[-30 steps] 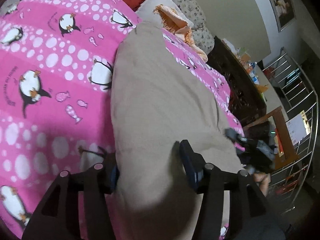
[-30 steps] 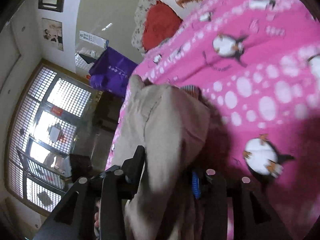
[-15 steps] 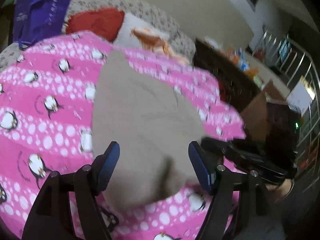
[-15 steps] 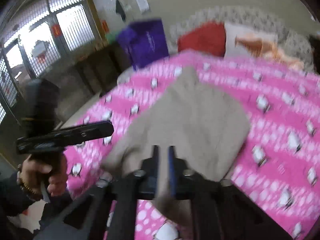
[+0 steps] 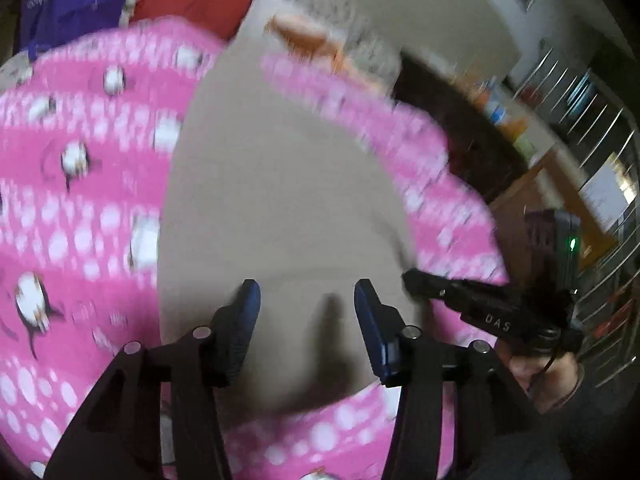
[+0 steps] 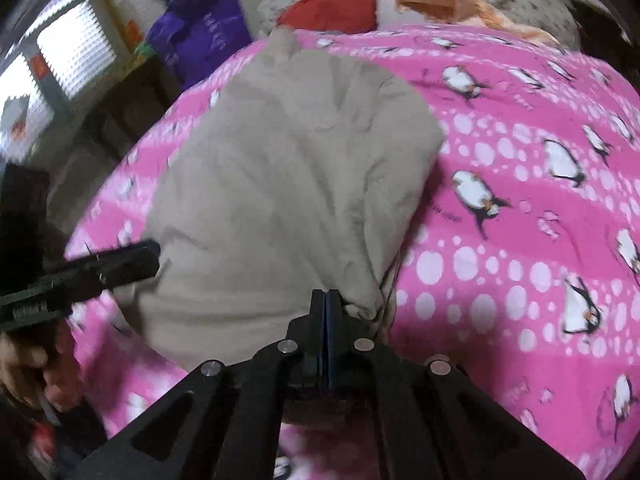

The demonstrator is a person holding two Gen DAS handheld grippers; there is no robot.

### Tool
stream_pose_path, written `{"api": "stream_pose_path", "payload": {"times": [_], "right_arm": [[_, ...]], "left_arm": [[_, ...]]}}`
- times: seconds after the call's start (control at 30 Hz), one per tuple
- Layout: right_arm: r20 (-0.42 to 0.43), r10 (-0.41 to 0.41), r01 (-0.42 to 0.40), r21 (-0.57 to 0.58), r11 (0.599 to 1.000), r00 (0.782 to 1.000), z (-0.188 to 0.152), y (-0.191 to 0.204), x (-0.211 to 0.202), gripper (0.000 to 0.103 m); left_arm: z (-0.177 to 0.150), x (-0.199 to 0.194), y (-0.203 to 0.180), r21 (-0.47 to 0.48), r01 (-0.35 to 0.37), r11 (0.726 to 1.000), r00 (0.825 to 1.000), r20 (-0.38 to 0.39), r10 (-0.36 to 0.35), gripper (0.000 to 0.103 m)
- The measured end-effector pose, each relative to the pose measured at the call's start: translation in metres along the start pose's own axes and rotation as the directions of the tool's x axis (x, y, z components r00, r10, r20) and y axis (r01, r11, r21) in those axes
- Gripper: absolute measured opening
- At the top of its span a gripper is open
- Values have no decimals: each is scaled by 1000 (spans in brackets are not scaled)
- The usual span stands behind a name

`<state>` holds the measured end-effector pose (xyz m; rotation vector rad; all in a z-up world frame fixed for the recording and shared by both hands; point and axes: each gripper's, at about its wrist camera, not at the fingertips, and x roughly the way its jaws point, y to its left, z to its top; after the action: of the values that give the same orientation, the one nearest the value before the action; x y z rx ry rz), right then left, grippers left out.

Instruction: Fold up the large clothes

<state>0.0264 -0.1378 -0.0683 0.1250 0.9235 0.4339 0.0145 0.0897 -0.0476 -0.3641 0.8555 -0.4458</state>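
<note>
A large beige garment (image 5: 276,208) lies folded lengthwise on the pink penguin blanket (image 5: 72,200); it also shows in the right wrist view (image 6: 288,184). My left gripper (image 5: 306,300) is open and empty, hovering over the garment's near end. My right gripper (image 6: 325,300) is shut on the garment's near right corner, where the cloth bunches up. The right gripper shows in the left wrist view (image 5: 416,280) at the garment's right edge. The left gripper shows in the right wrist view (image 6: 132,256) at the garment's left edge.
The pink blanket (image 6: 520,200) covers a bed. A red pillow (image 6: 332,0), an orange cloth (image 6: 440,0) and a purple bag (image 6: 200,36) sit at the far end. Dark furniture (image 5: 460,120) and a metal rack (image 5: 600,128) stand right of the bed.
My left gripper let go of the garment and lifted away. My right gripper closed on the garment's corner and pulled back. The garment now lies spread on the blanket.
</note>
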Motion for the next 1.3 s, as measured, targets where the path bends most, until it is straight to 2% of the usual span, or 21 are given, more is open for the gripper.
{"api": "stream_pose_path", "payload": {"times": [0.03,0.1,0.17,0.27,0.33,0.37,0.43,0.47,0.53,0.57,0.6,0.63,0.7,0.73,0.87,1.0,1.13,1.23,1.27,1.3], "right_arm": [[39,-9,9,7,1000,999,9,7,-8,0],[121,-63,59,34,998,991,34,18,-23,8],[158,-97,82,98,992,983,65,27,-20,9],[173,-148,127,126,984,974,96,43,2,9],[173,-203,185,113,976,964,102,46,26,9],[142,-212,195,124,973,967,102,42,39,10],[90,-228,215,136,967,969,95,28,65,9],[71,-250,239,135,962,966,88,19,76,4],[44,-224,215,147,965,974,74,-1,92,3],[51,-199,189,149,971,979,66,-7,96,2],[81,-178,167,134,977,981,60,-11,99,2],[109,-176,165,107,981,978,55,-11,100,2],[136,-192,181,83,980,972,50,-9,100,2],[140,-202,194,73,978,969,49,-6,100,2],[145,-201,193,72,979,969,49,-7,99,2],[140,-212,205,59,977,967,49,-1,98,6],[121,-216,209,69,976,969,53,0,95,8],[110,-221,214,73,974,969,56,4,90,20],[101,-208,201,67,977,973,57,6,90,31],[90,-194,189,58,980,977,58,9,89,36]], "left_arm": [[14,-7,-1,-4,9,1000,999,49,-9,53],[45,-7,-2,0,-18,1000,993,115,18,61],[82,8,3,-10,-85,996,985,149,86,61],[127,53,19,-60,-155,986,981,106,160,61],[140,82,27,-72,-191,979,980,49,195,61],[144,96,28,-63,-230,971,973,21,231,61],[146,128,33,-37,-286,957,958,-46,284,61],[146,141,37,-29,-300,954,952,-66,297,61],[140,157,39,-26,-311,950,948,-85,308,71],[134,164,36,7,-302,953,950,-76,302,90],[129,169,29,52,-295,954,953,-63,298,103],[121,178,19,133,-321,938,943,-45,329,103],[113,187,11,194,-385,902,918,-19,396,103],[111,187,11,194,-391,899,916,-8,400,103],[111,176,19,134,-339,931,940,0,342,103],[113,178,9,186,-388,903,919,-3,395,103],[117,181,8,182,-407,895,910,-3,414,103],[114,188,2,221,-449,866,888,6,459,103],[114,190,2,230,-455,860,884,5,467,103],[113,191,2,238,-459,856,881,2,472,103]]}}
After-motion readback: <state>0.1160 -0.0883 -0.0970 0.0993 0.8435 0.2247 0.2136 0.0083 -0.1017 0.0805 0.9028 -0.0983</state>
